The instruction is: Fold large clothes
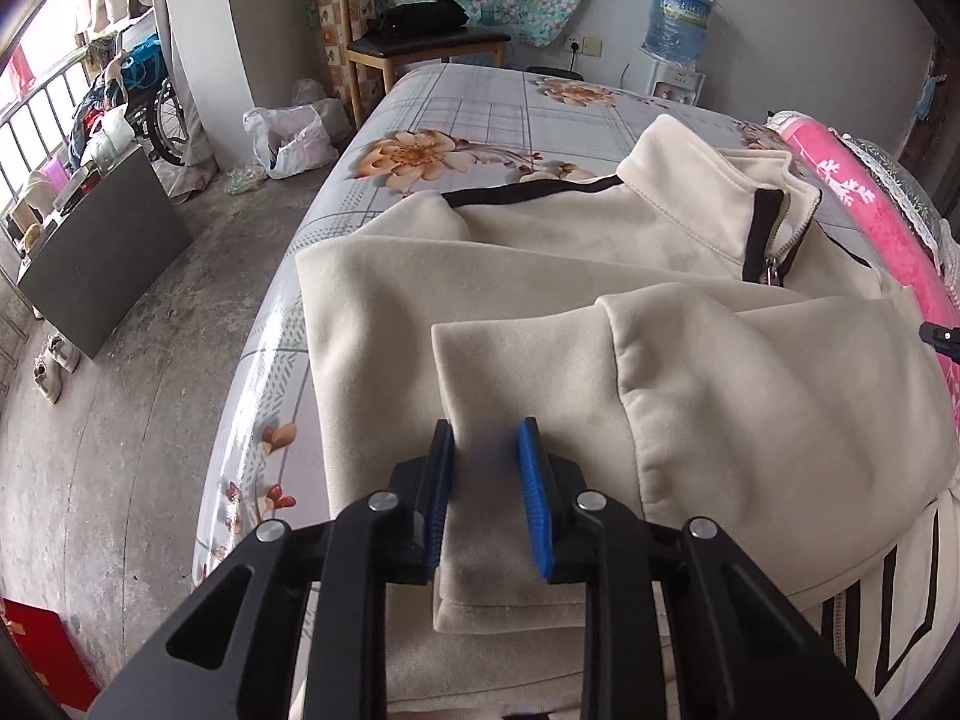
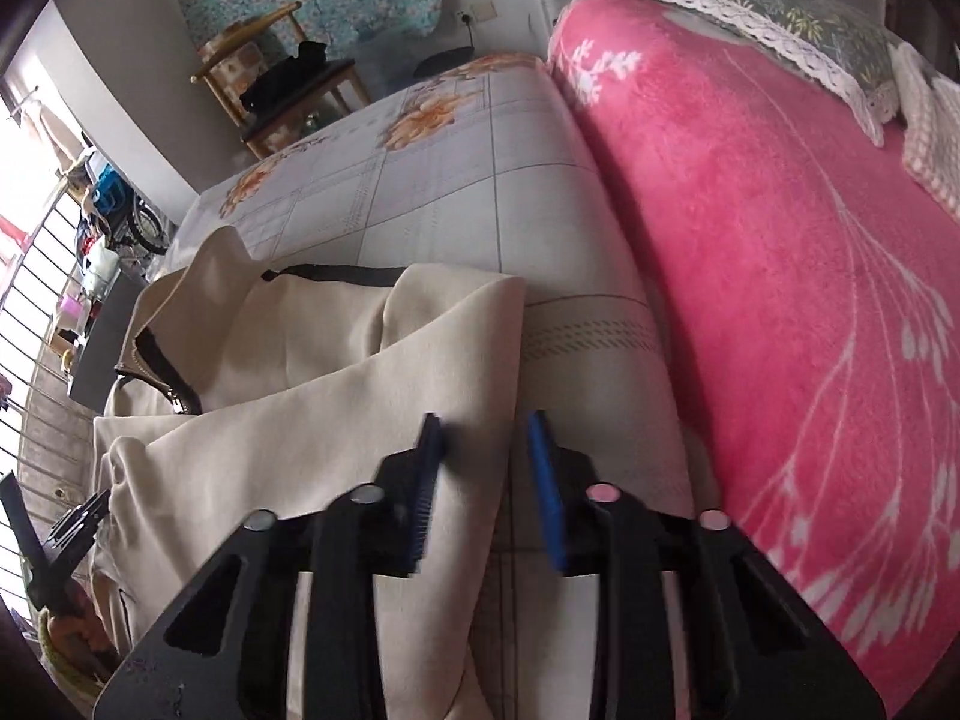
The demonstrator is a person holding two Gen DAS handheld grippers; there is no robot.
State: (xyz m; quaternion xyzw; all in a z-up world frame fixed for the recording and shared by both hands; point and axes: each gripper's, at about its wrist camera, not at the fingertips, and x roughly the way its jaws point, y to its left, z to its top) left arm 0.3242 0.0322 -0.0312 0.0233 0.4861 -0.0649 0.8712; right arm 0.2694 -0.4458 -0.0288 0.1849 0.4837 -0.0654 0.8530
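Left wrist: my left tongs (image 1: 485,450) are parted, straddling the folded sleeve cuff (image 1: 516,384) of the cream jacket (image 1: 540,276) without pinching it. Jacket on the bed (image 1: 480,102), long axis running 12 to 6, collar (image 1: 708,174) toward 1.

Right wrist: my right tongs (image 2: 485,444) are likewise apart and hold nothing, jacket edge (image 2: 468,330) between the pads, bulk at 10. Pink blanket (image 2: 780,270) at 2. Left looks nearer.

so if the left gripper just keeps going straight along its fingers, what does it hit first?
The cream jacket. The left gripper is open with the folded sleeve already between its pads, so it would push further into that sleeve, then the jacket body beyond. Depth is uncertain in the fisheye view.
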